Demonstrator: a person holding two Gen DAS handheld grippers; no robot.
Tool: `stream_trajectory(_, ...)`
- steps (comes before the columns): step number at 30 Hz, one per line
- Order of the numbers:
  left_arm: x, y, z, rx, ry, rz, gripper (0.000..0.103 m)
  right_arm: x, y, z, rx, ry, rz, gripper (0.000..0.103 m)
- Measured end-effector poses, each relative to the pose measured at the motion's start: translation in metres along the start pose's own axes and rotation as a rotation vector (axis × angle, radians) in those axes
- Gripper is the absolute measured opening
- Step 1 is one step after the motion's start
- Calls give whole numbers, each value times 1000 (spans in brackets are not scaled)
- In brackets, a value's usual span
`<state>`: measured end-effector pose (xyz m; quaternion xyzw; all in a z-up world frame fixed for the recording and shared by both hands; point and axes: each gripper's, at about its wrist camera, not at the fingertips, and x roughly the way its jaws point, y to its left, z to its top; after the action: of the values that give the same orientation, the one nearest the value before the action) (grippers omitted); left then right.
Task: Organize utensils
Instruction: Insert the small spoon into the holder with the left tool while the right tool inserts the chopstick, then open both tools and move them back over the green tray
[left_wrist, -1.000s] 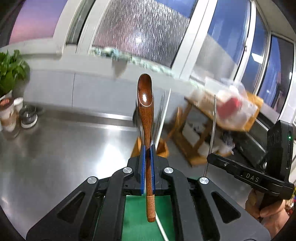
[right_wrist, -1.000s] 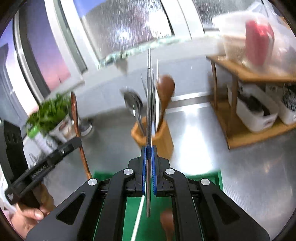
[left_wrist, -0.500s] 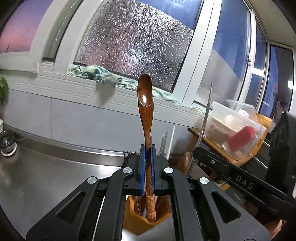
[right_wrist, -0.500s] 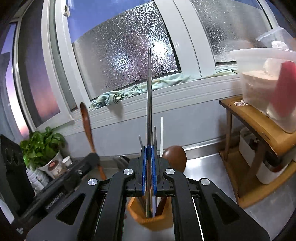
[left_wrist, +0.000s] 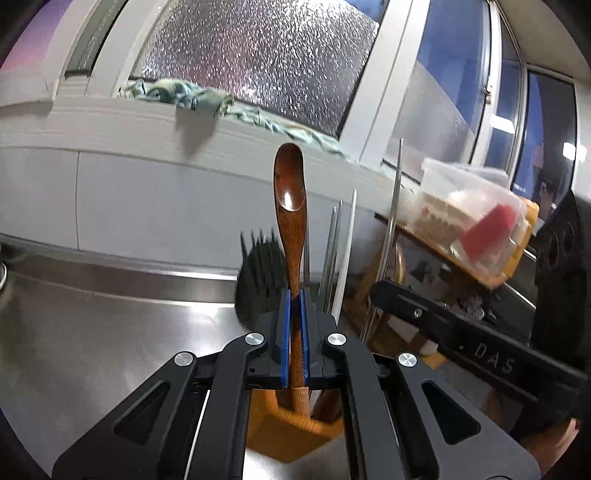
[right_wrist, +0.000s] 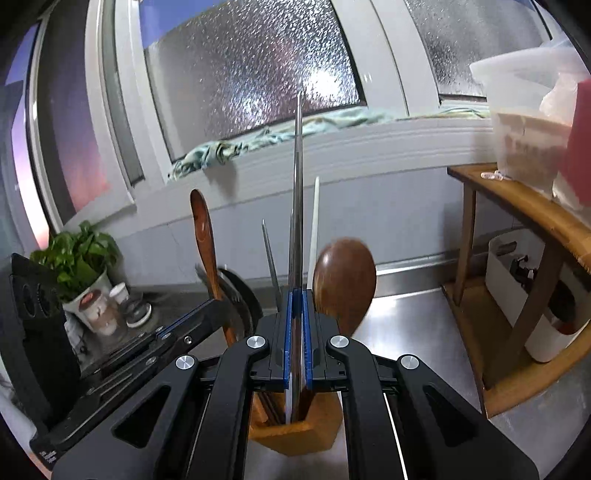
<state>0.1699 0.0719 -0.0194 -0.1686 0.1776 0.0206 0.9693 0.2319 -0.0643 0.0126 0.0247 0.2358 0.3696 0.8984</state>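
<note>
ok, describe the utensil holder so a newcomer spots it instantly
On the steel counter below the frosted window, left of the wooden shelf, stands the utensil holder. It is the only orange-brown faceted wooden block, bristling with upright utensils, including a round wooden spoon.

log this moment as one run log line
left gripper: shut on wooden spoon | right gripper: shut on metal chopstick | both above wooden holder | not yet dropped in

Utensil holder (right_wrist: 295, 435) sits near on the counter (left_wrist: 92, 332), just beneath both grippers. Held spoon (left_wrist: 290, 206) stands upright over it, chopsticks (left_wrist: 338, 251) just right. Shelf (right_wrist: 517, 199) stands right, potted plant (right_wrist: 79, 258) far left, cloth (right_wrist: 229, 149) on the sill behind.
</note>
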Motion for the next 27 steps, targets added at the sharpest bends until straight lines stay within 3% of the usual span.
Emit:
stream_trajectory(10, -3, 17, -14, -15, 70, -27, 5, 6, -7, -25, -24, 112, 24, 6)
stream_trajectory(15, -3, 19, -22, -11, 135, -18, 12, 9, -10, -34, -4, 161, 15, 9)
stream_trajectory(24, -36, 29, -31, -66, 182, 42, 41, -19, -16, -45, -7, 220, -54, 10)
stream_trajectory(25, -40, 30, -32, -67, 199, 43, 48, -25, -17, -46, -14, 230, -67, 14)
stream_trajectory(27, -47, 30, -34, -67, 251, 46, 60, -32, -18, -48, -8, 264, -88, 44)
